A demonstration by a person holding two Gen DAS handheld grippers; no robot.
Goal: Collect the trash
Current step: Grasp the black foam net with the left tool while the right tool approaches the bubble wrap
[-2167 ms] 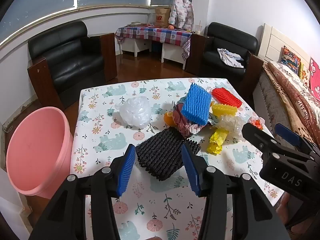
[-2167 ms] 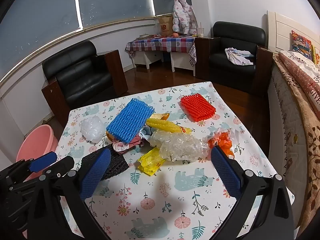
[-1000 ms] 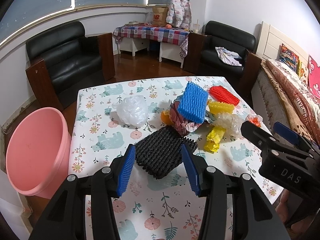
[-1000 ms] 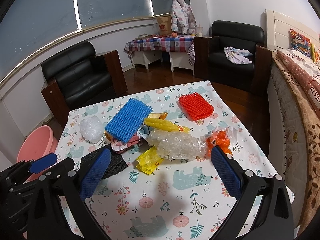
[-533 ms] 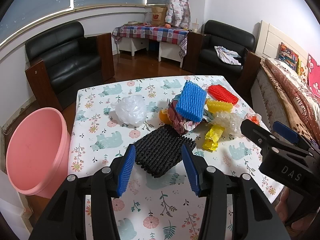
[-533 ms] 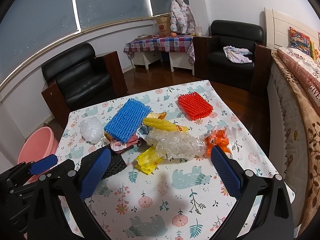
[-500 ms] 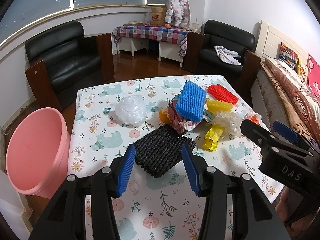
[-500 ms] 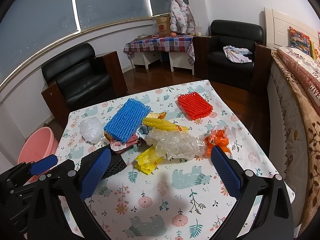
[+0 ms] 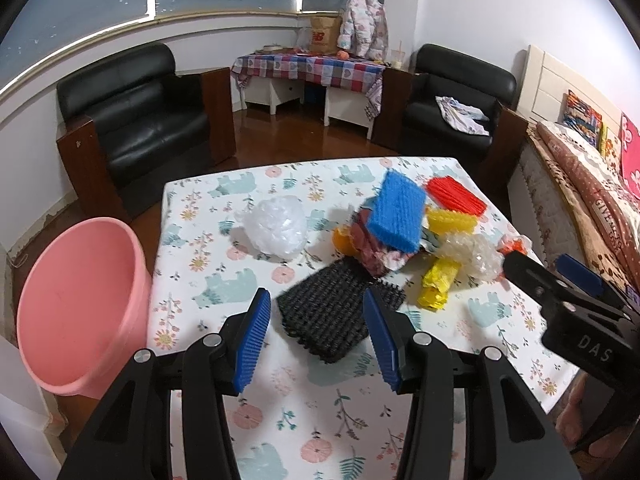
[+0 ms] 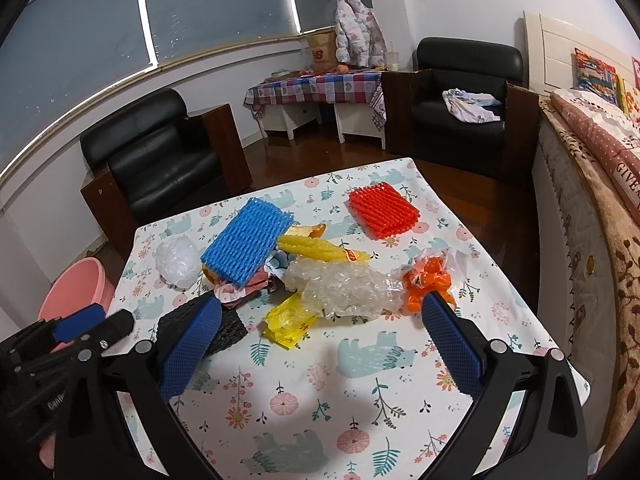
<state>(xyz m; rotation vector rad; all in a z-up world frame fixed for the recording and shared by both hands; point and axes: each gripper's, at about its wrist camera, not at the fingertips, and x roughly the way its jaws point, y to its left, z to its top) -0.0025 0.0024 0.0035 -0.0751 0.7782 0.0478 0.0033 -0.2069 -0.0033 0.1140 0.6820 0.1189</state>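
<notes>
Since nothing is gripped yet, main risk is a bad first pick: the black foam net (image 9: 332,312) lies flat on the table (image 9: 192,216) with its far corner touching the pile, so closing on it could drag the crumpled pink wrapper (image 9: 374,254) along or just skate over the tablecloth, my guess. Second risk: loose light pieces like the white plastic bag (image 9: 278,226) or bubble wrap (image 10: 344,286) may slip from the pads or miss the pink bin (image 9: 76,300), which sits on the floor just beside the table's left edge. Third: both tools are near each other over the front edge, so a crossing reach could bump them. Left gripper (image 9: 316,334) hovers above the table, pointed forward and slightly down, jaws spread moderately, empty, framing the black net in its wrist view. Right gripper (image 10: 320,344) hangs higher and farther right, jaws spread wide, empty, aimed at the bubble wrap and yellow wrapper (image 10: 290,320). Trash is clustered mid-table: blue foam net (image 10: 248,246) resting tilted on the pile, yellow foam net (image 10: 316,250) beside it, orange wrapper (image 10: 428,280) at the right end, red foam net (image 10: 384,210) apart toward the far right corner. None is in the bin yet, as far as visible.
</notes>
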